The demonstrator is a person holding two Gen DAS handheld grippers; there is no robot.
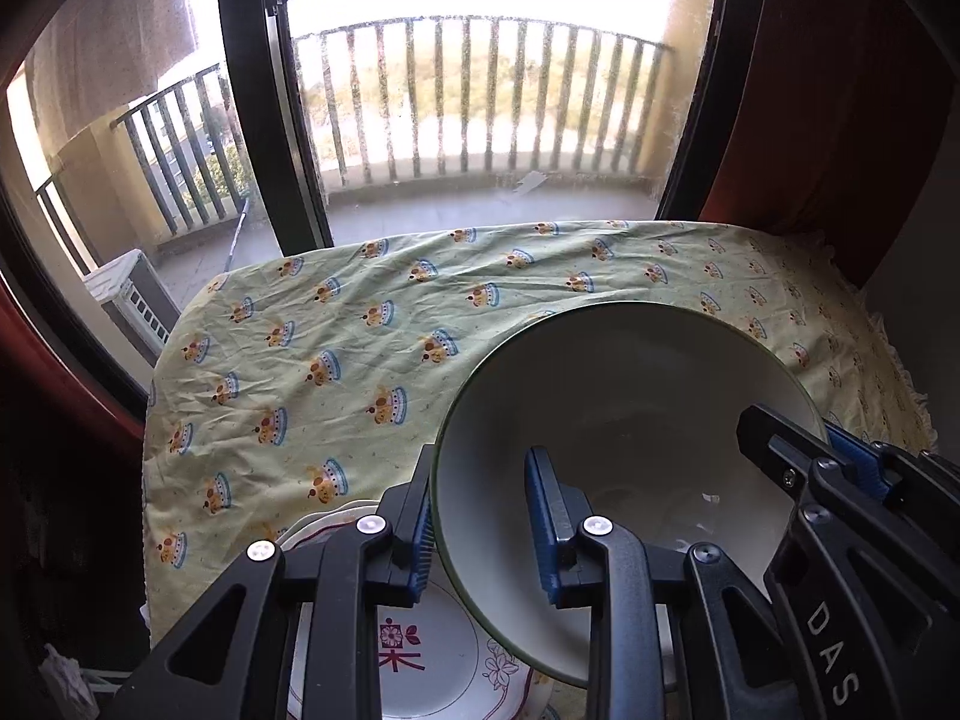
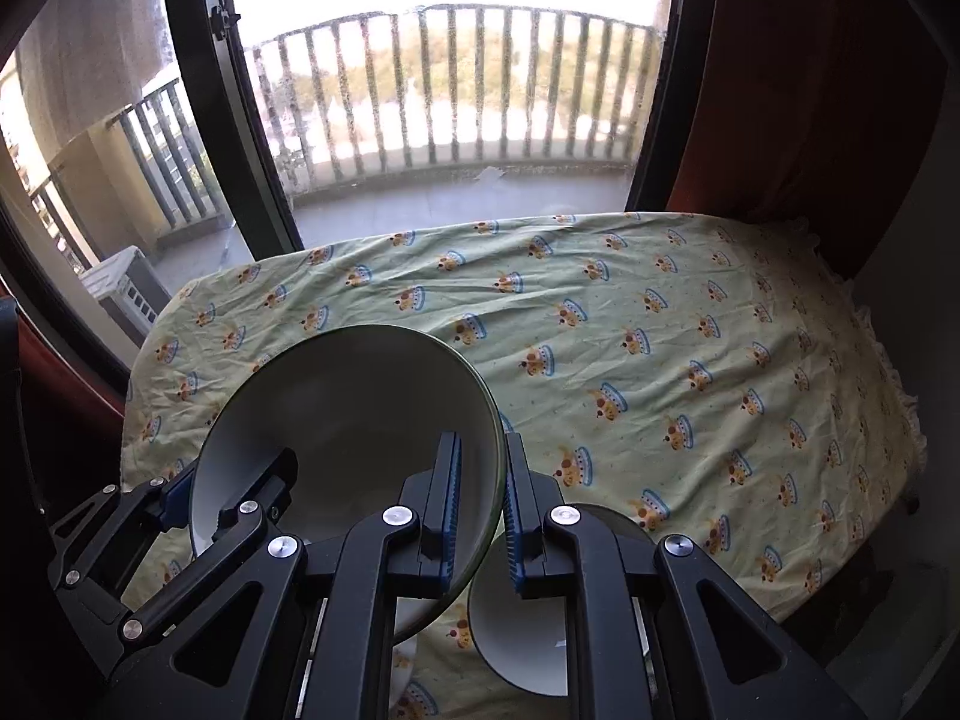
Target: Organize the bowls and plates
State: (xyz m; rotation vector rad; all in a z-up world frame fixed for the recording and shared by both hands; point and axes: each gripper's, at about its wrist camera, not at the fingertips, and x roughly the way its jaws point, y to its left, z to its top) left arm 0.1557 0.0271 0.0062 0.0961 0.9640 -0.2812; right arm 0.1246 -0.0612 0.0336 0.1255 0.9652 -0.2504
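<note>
There are two bowls: one large green-rimmed bowl (image 1: 624,420) held up above the table, and one smaller bowl (image 2: 528,648) resting on the cloth below it. At least two plates (image 1: 444,660) lie stacked under the large bowl, the top one with a red flower mark; the exact number in the stack cannot be told. Two grippers are present, the left gripper (image 1: 480,516) and the right gripper (image 2: 483,510). One patterned tablecloth (image 2: 660,330) covers one table.

I'm seeing a white bowl (image 1: 624,414) with a dark green rim, pale green tablecloth (image 1: 336,336) printed with orange-and-blue crowns, a white plate (image 1: 444,654) with red flowers, and blue pads (image 1: 543,516) on black grippers.
</note>
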